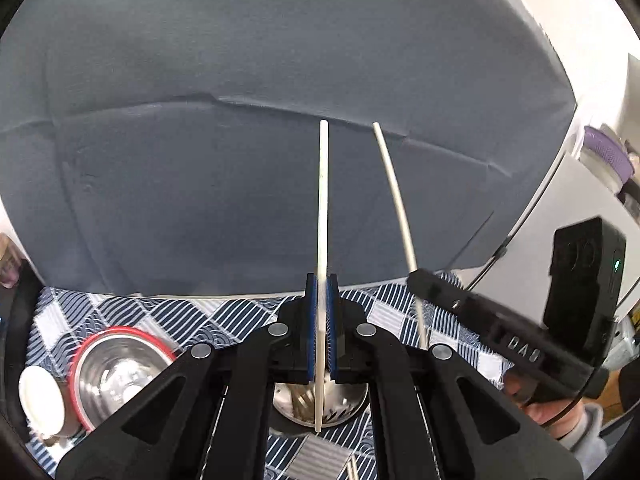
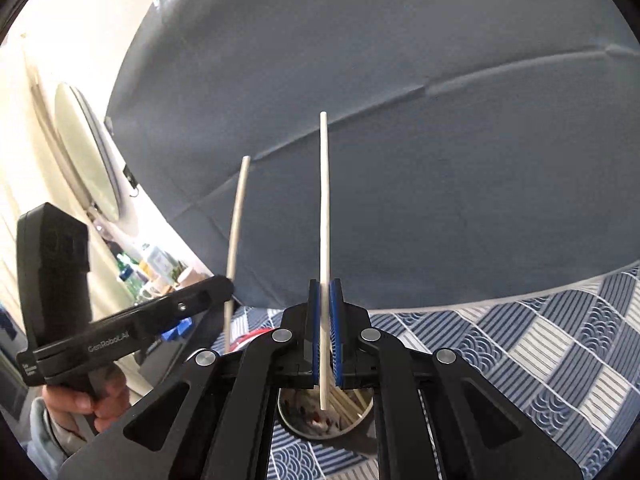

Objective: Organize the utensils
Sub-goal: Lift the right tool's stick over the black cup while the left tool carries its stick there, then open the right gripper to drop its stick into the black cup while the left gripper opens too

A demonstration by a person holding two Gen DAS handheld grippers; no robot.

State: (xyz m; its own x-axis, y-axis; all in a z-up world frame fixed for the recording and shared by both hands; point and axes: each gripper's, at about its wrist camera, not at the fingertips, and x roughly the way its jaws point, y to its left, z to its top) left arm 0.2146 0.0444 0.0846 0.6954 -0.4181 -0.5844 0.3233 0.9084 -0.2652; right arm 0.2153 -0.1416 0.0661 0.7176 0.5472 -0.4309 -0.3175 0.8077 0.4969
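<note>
My left gripper (image 1: 322, 280) is shut on a white chopstick (image 1: 323, 208) that stands upright, its lower tip over a round metal utensil holder (image 1: 348, 404) with several utensils inside. My right gripper (image 2: 325, 284) is shut on a second white chopstick (image 2: 325, 208), also upright, its lower tip over the same holder (image 2: 304, 420), which holds several chopsticks. The right gripper (image 1: 416, 276) and its chopstick (image 1: 394, 188) show at the right of the left wrist view. The left gripper (image 2: 228, 284) and its chopstick (image 2: 236, 220) show at the left of the right wrist view.
A blue and white patterned cloth (image 2: 520, 352) covers the table. A grey-blue upholstered back (image 1: 240, 120) rises behind it. A steel bowl with a red rim (image 1: 116, 372) and a white cup (image 1: 40, 400) stand at the lower left. Bottles (image 2: 152, 268) stand at the far left.
</note>
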